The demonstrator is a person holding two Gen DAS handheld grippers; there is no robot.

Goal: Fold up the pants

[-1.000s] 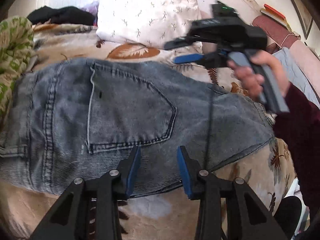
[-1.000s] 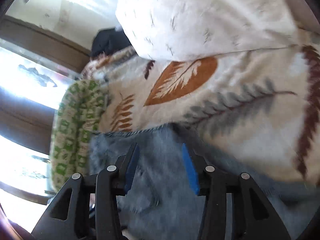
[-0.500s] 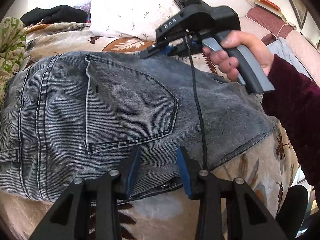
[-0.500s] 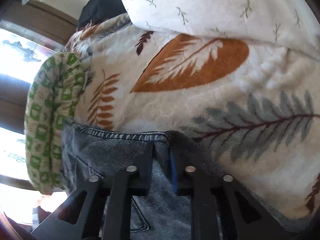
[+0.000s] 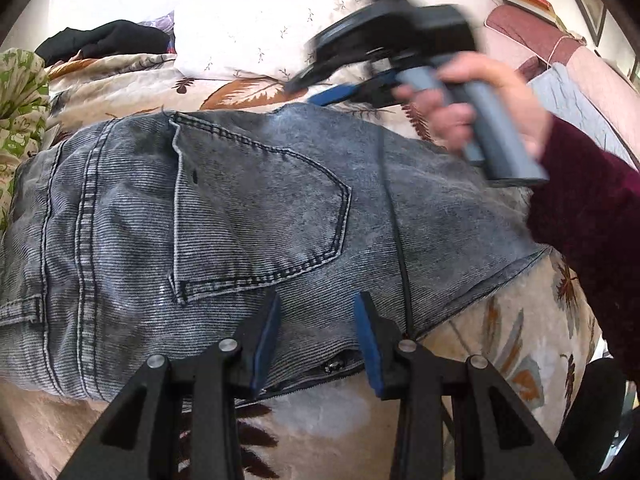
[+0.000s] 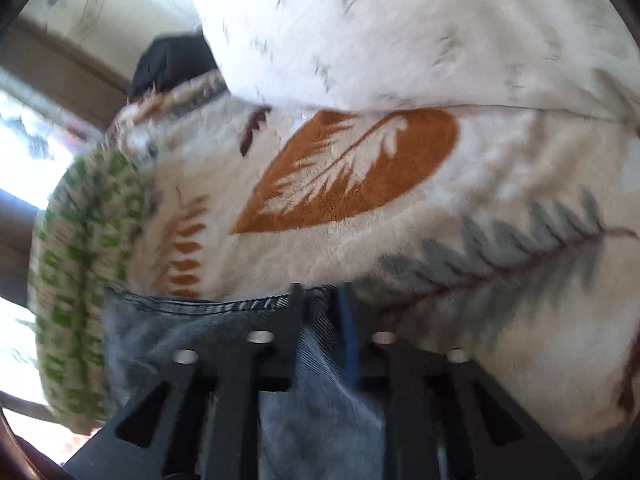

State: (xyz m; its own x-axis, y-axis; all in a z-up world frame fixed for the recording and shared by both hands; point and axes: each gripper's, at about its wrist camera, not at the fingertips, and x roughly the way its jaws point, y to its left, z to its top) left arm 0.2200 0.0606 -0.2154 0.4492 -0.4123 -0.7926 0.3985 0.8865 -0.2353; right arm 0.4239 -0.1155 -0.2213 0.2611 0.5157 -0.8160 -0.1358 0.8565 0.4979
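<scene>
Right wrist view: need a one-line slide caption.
Right gripper pinches the top edge of the grey jeans on a leaf-print blanket, white pillow behind.

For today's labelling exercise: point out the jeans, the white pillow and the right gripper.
jeans (image 5: 248,216), left wrist view, back pocket.
white pillow (image 5: 248,28), left wrist view, its face.
right gripper (image 6: 322,304), right wrist view, between fingertips.

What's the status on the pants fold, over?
Left gripper open over the near edge of the jeans. Right gripper shut on the far edge of the jeans. Nothing blocking on the blanket.
</scene>
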